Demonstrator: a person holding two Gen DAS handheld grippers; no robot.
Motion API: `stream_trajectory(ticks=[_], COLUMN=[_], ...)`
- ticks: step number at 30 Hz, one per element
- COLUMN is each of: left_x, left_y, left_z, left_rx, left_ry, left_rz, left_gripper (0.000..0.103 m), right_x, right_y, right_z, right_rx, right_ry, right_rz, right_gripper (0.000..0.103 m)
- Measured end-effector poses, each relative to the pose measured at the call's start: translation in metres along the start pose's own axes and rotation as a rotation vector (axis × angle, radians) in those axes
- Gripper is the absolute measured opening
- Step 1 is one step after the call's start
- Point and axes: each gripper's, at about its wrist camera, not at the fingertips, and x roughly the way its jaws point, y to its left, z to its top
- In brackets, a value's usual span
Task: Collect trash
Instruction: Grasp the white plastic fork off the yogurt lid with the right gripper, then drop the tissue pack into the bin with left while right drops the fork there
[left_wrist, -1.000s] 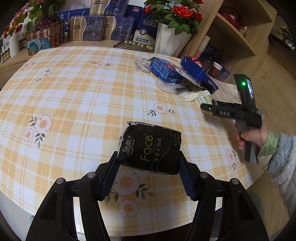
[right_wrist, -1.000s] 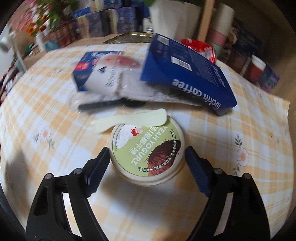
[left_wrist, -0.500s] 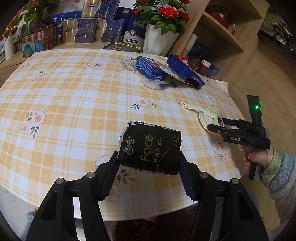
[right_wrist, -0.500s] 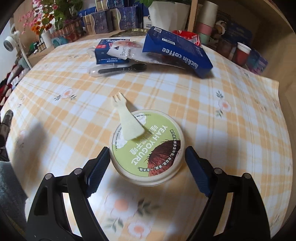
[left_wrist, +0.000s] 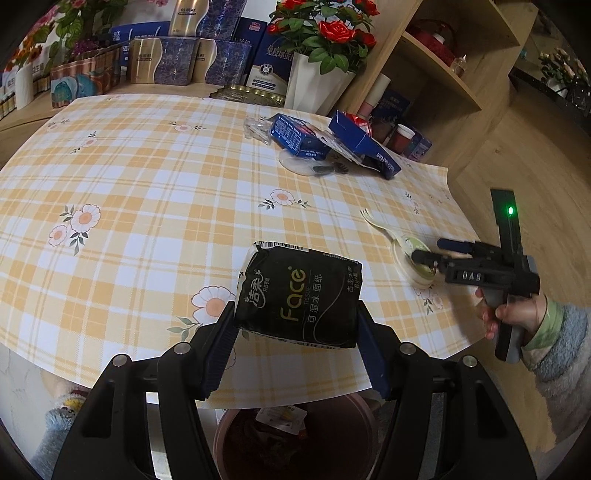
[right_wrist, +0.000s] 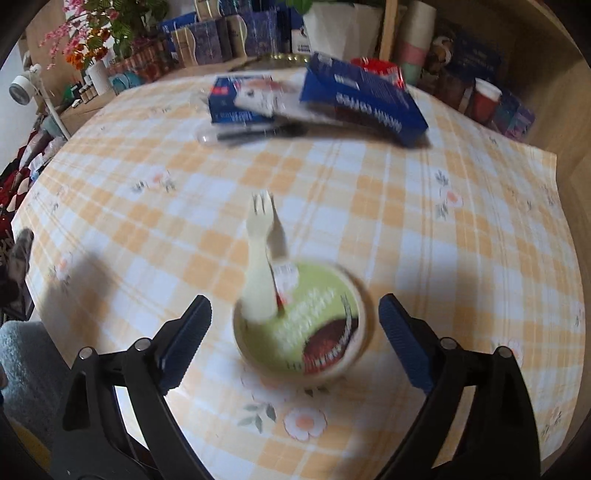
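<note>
My left gripper (left_wrist: 295, 321) is shut on a black tissue pack (left_wrist: 299, 291), held above the front edge of the checked tablecloth (left_wrist: 147, 177). A green-lidded yogurt cup (right_wrist: 314, 332) stands on the cloth between the pads of my right gripper (right_wrist: 295, 314). Those jaws are opening, and a gap shows on each side of the cup. A cream plastic fork (right_wrist: 258, 266) leans on the lid, tines pointing away. In the left wrist view the right gripper (left_wrist: 430, 250) reaches over the cup (left_wrist: 413, 254) and fork (left_wrist: 376, 223) near the table's right edge.
A reddish-brown bin (left_wrist: 295, 439) with some rubbish in it stands under the front table edge. At the far side lie a blue coffee box (left_wrist: 365, 147), a blue carton (left_wrist: 295, 136) and a black fork (left_wrist: 325, 170). Behind them are a white vase of roses (left_wrist: 317, 81) and shelves.
Both grippers drew back toward the near table edge. The bin came into view under the left one. The right jaws widened off the yogurt cup, and the fork swung to point away.
</note>
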Motion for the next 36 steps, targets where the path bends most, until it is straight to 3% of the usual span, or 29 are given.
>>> stream_trajectory(ticks=[6, 11, 14, 20, 26, 36], left_x=[-0.003, -0.007, -0.009, -0.011, -0.011, -0.014], left_y=[0.003, 0.008, 0.01, 0.013, 0.008, 0.006], left_z=[0.0, -0.003, -0.004, -0.012, -0.027, -0.053], left_rx=[-0.009, -0.01, -0.01, -0.001, 0.021, 0.034], left_ry=[-0.006, -0.005, -0.005, 0.023, 0.062, 0.109], left_rz=[0.0, 0.003, 0.003, -0.035, -0.058, -0.042], left_gripper=[0.06, 0.06, 0.06, 0.06, 0.06, 0.06], right_x=[0.021, 0.051, 0.052, 0.026, -0.015, -0.062], right_y=[0.022, 0.026, 0.021, 0.026, 0.026, 0.042], right_z=[0.03, 0.042, 0.043, 0.03, 0.005, -0.05], right_rx=[-0.091, -0.079, -0.031, -0.025, 0.06, 0.196], right_ry=[0.038, 0.108, 0.103, 0.022, -0.074, -0.164], right_rz=[0.023, -0.004, 0.018, 0.055, 0.133, 0.256], right_gripper=[0.054, 0.044, 0.025, 0.023, 0.023, 0.023])
